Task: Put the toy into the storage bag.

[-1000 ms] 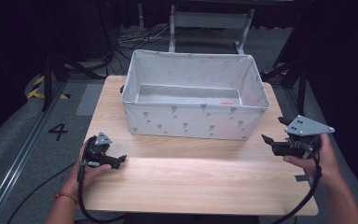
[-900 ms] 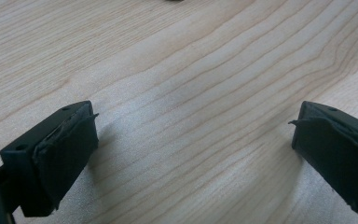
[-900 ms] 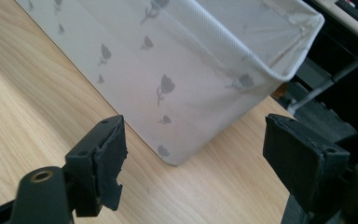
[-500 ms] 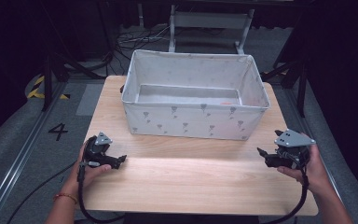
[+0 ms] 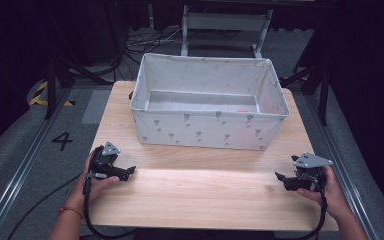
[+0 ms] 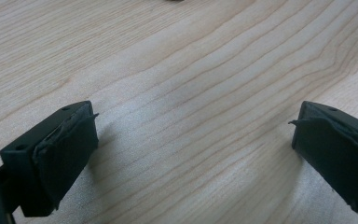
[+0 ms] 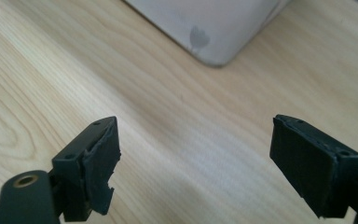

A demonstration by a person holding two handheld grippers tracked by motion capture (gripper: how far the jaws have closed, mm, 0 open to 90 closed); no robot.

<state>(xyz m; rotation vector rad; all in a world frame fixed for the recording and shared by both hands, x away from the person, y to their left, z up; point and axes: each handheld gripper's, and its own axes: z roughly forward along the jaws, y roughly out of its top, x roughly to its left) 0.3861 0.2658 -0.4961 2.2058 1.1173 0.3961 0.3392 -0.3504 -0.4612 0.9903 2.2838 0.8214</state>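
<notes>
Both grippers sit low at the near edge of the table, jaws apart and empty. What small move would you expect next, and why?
Probably the right gripper lifts toward the fabric bin: its jaws stand open with bare table between them, and a small orange thing lies inside the bin on that side. The left gripper is open too.

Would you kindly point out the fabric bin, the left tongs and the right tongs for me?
fabric bin (image 5: 207,131): high view, on its patterned front wall.
left tongs (image 5: 130,171): high view, midway between the fingertips.
right tongs (image 5: 279,178): high view, midway between the fingertips.
</notes>
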